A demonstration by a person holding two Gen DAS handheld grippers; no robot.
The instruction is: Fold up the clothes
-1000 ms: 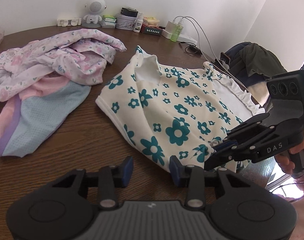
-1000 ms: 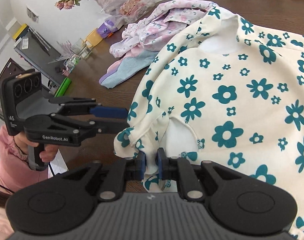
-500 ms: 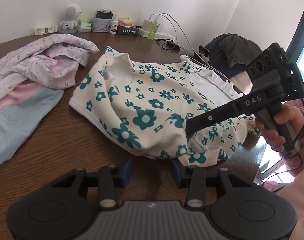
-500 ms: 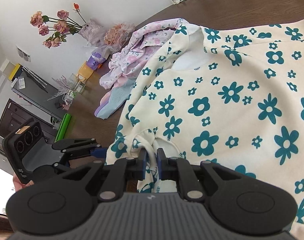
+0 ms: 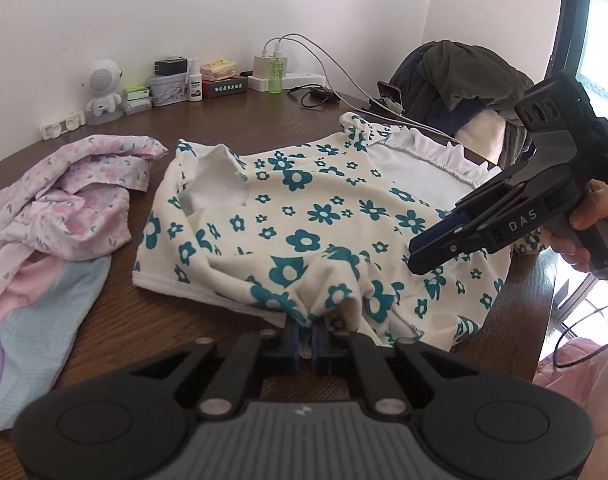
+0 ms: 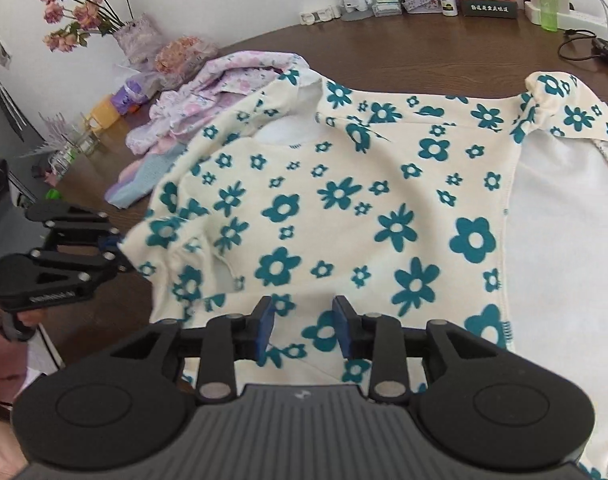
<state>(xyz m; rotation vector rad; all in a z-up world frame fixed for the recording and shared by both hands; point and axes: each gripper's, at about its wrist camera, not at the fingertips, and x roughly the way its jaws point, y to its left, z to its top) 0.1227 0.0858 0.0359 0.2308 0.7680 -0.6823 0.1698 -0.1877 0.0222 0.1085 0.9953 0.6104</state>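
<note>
Swapped grips mark the half-second: the left gripper (image 5: 306,334), which stood open just short of the cloth, has clamped onto the bunched near edge of the cream top with teal flowers (image 5: 304,216), while the right gripper (image 6: 302,330), which had been pinching that same bunched part, has let go and now hangs spread above the fabric.

At the left of the brown wooden table (image 5: 152,320), a crumpled pink floral garment (image 5: 64,200) and a pale blue and pink mesh piece (image 5: 40,320) lie in a loose heap, just beside the top. The top itself is spread across the middle of the table, neck opening toward the far left, its white lining turned up along the far right side and its near right corner draping over the table's edge. Seen from the left wrist camera, the right gripper hovers over that right side, held in a person's hand (image 5: 596,232).

Read against the task, the handover suggests the fold is mid-course: one side gathered and held by the left, the right freed to take a fresh hold elsewhere on the garment.
</note>
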